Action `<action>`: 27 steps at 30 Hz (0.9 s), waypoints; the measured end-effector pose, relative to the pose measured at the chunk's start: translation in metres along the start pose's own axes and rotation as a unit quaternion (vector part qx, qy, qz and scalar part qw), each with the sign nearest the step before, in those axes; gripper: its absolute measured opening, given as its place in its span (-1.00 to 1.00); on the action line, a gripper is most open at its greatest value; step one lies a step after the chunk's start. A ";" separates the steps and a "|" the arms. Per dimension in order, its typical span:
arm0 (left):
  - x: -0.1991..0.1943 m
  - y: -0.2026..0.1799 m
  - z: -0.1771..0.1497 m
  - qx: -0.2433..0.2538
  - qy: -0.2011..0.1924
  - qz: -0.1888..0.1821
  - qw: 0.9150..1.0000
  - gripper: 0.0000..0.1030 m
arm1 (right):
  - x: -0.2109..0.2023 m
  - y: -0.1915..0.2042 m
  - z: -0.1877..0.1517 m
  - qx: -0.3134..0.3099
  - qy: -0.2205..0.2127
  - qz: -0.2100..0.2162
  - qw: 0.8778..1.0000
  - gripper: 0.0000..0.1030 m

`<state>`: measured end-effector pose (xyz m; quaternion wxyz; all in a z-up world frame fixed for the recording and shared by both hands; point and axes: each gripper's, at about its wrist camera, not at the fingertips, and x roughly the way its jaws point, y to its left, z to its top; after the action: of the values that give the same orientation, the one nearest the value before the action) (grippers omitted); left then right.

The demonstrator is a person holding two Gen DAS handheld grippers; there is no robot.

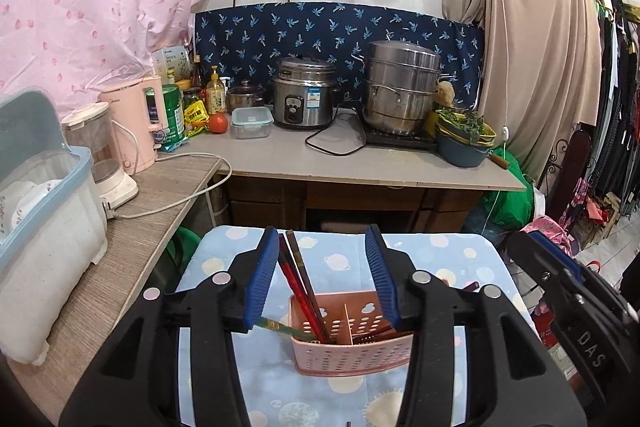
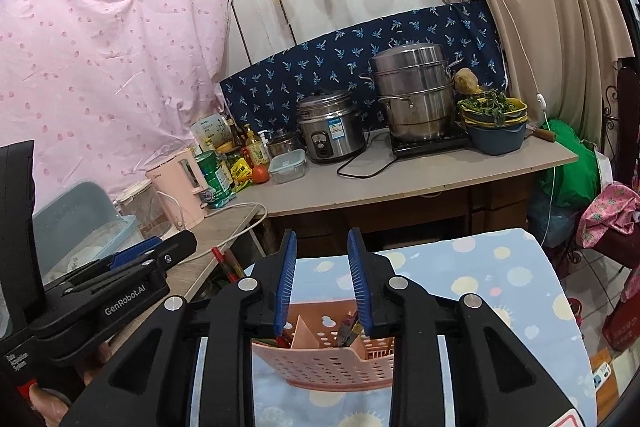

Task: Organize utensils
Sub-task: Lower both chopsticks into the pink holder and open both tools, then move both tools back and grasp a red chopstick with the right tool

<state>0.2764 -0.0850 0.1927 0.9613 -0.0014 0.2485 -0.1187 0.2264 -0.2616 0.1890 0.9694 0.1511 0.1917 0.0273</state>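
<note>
The lower ends of the chopsticks (image 1: 298, 281) are hidden inside the pink basket (image 1: 352, 355). At the basket's 9 o'clock a green-handled utensil (image 1: 274, 325) disappears behind the left gripper's (image 1: 326, 281) blue pad. In the right wrist view the right gripper (image 2: 322, 279) covers the basket's (image 2: 320, 367) upper corners, and what stands in it is too blurred to tell.

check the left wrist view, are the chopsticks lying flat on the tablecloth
No, the chopsticks stand leaning in the pink holder.

Upright chopsticks (image 1: 298, 283) crowding the pink holder (image 1: 352, 347)'s left compartment.
</note>
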 end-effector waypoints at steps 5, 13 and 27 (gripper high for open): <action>-0.017 -0.003 -0.004 0.010 -0.006 0.003 1.000 -0.10 | -0.020 0.006 -0.003 -0.006 -0.004 0.007 1.000 -0.46; -0.045 -0.006 -0.016 0.020 -0.011 0.005 1.000 -0.04 | -0.050 0.018 -0.015 -0.028 -0.002 0.008 1.000 -0.44; -0.081 0.003 -0.051 0.021 0.001 0.010 1.000 -0.01 | -0.090 0.028 -0.062 -0.058 0.023 0.003 0.998 -0.44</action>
<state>0.1843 -0.0612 0.1863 0.9622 0.0211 0.2466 -0.1139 0.1197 -0.2271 0.1760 0.9716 0.0948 0.2120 0.0450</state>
